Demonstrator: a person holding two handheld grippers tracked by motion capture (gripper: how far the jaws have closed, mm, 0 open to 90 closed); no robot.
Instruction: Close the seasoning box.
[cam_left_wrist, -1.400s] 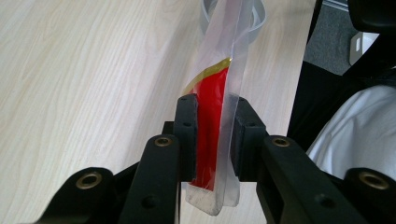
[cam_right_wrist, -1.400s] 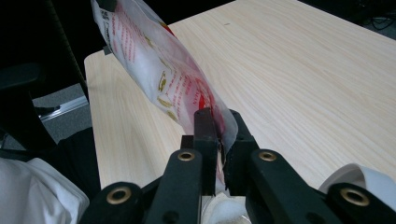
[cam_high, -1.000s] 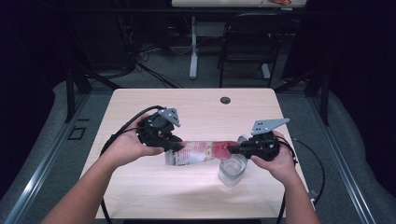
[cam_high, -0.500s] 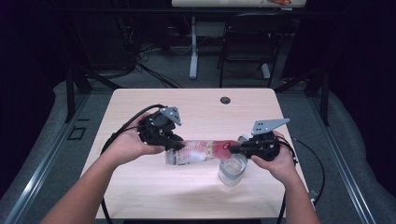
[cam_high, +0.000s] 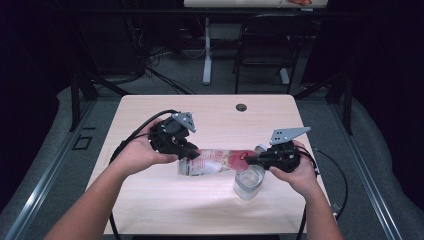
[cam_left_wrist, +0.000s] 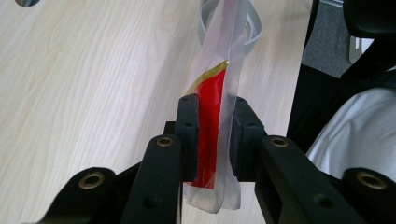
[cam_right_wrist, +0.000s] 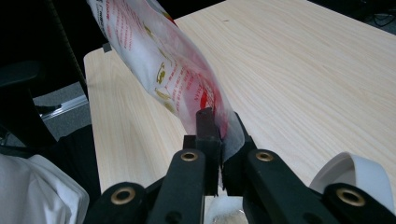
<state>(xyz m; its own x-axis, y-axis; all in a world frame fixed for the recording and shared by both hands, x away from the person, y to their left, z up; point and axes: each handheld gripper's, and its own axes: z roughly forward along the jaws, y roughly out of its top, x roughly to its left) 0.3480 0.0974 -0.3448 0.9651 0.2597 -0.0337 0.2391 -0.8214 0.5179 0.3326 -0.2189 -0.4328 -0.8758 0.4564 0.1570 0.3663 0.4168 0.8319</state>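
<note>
A clear plastic packet (cam_high: 215, 162) with red and white print hangs stretched level above the table between my two grippers. My left gripper (cam_high: 192, 152) is shut on its left end; in the left gripper view the pads squeeze the red-filled packet (cam_left_wrist: 217, 93) between them. My right gripper (cam_high: 250, 161) is shut on the other end, its jaws pinching the packet's edge (cam_right_wrist: 159, 60) in the right gripper view. A clear cup (cam_high: 248, 184) stands on the table directly under the right gripper, and its white rim (cam_right_wrist: 355, 177) shows beside the jaws.
The light wooden table (cam_high: 150, 200) has a round cable hole (cam_high: 241, 107) near its far edge. Cables trail from both grippers off the table's sides. A dark chair (cam_high: 265, 45) and a desk leg stand beyond the table.
</note>
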